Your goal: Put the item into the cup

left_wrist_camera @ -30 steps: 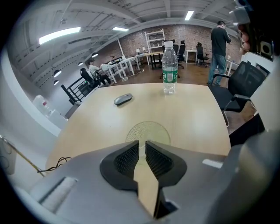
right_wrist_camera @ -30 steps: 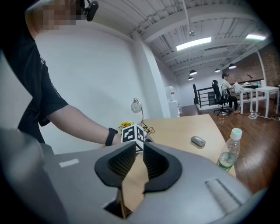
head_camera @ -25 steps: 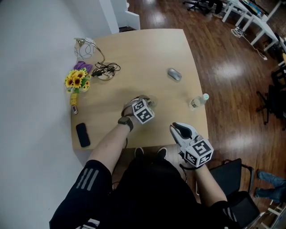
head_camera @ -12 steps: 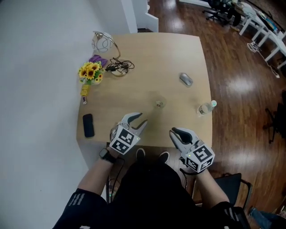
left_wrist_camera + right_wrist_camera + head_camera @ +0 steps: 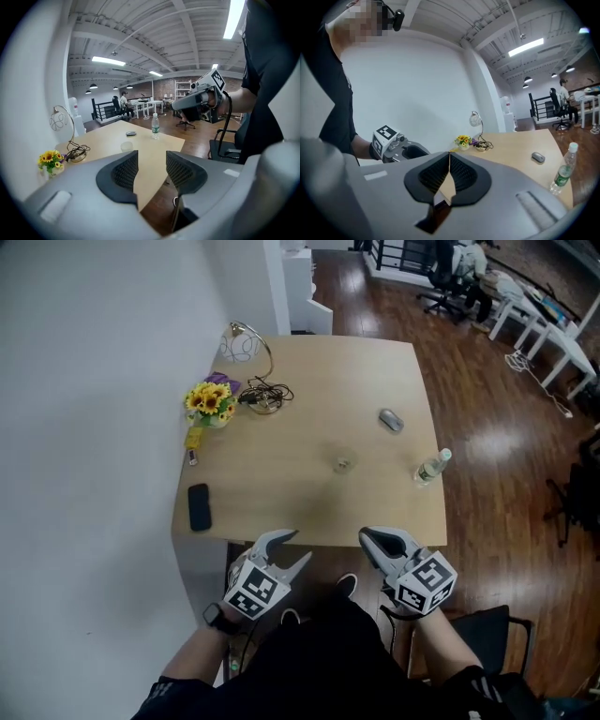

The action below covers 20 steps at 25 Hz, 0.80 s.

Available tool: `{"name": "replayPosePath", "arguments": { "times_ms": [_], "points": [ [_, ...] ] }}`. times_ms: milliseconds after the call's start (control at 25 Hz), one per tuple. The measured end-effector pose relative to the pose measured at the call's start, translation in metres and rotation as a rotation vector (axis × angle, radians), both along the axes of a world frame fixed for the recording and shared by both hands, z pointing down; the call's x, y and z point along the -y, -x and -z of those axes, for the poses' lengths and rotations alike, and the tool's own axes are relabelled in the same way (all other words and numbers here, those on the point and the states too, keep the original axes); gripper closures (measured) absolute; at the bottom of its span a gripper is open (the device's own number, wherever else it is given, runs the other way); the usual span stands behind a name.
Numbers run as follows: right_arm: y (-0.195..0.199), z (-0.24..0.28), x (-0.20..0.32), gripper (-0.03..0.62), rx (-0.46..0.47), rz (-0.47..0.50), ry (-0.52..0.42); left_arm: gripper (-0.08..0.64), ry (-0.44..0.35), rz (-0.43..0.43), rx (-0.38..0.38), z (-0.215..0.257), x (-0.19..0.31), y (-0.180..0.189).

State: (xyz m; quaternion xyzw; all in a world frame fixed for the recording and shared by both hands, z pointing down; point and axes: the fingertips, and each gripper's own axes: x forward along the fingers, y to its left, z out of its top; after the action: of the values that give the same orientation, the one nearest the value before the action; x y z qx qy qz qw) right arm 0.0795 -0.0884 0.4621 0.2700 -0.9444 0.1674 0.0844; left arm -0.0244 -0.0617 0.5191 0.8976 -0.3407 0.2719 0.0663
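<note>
Left gripper view: left tongs (image 5: pixel 152 161) opening, empty; right tongs (image 5: pixel 449 161) closed.

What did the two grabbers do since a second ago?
The left gripper pulled back from the cup and off the table, toward the person. Its jaws are opening, with nothing between them. The right gripper stayed shut. The cup, bottle, mouse and phone stayed put.

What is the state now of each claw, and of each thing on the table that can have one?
left claw: opening, nothing between its jaws
right claw: shut, empty
cup: upright on the table, contents too small to tell
water bottle: upright, capped
phone: lying flat
</note>
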Motion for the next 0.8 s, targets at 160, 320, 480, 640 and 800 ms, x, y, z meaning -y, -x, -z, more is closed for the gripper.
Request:
{"name": "replayPosePath", "arguments": {
  "times_ms": [160, 320, 480, 640, 800],
  "points": [
    [0.026, 0.01, -0.063, 0.583, 0.075, -0.049, 0.043, 0.374, 0.017, -0.021, -0.036, -0.002, -0.065, 0.026],
    [0.051, 0.007, -0.127, 0.584, 0.086, -0.091, 0.079, 0.371, 0.053, -0.061, -0.049, -0.008, -0.131, 0.048],
    [0.064, 0.009, -0.178, 0.584, 0.013, -0.077, 0.052, 0.371, 0.064, -0.087, -0.067, -0.002, -0.175, 0.057],
    [0.059, 0.018, -0.202, 0.584, -0.003, -0.081, 0.016, 0.371, 0.022, -0.086, -0.096, 0.017, -0.192, 0.056],
    [0.053, 0.025, -0.214, 0.584, 0.0, -0.067, -0.005, 0.371, -0.013, -0.06, -0.118, 0.033, -0.199, 0.05]
  ]
}}
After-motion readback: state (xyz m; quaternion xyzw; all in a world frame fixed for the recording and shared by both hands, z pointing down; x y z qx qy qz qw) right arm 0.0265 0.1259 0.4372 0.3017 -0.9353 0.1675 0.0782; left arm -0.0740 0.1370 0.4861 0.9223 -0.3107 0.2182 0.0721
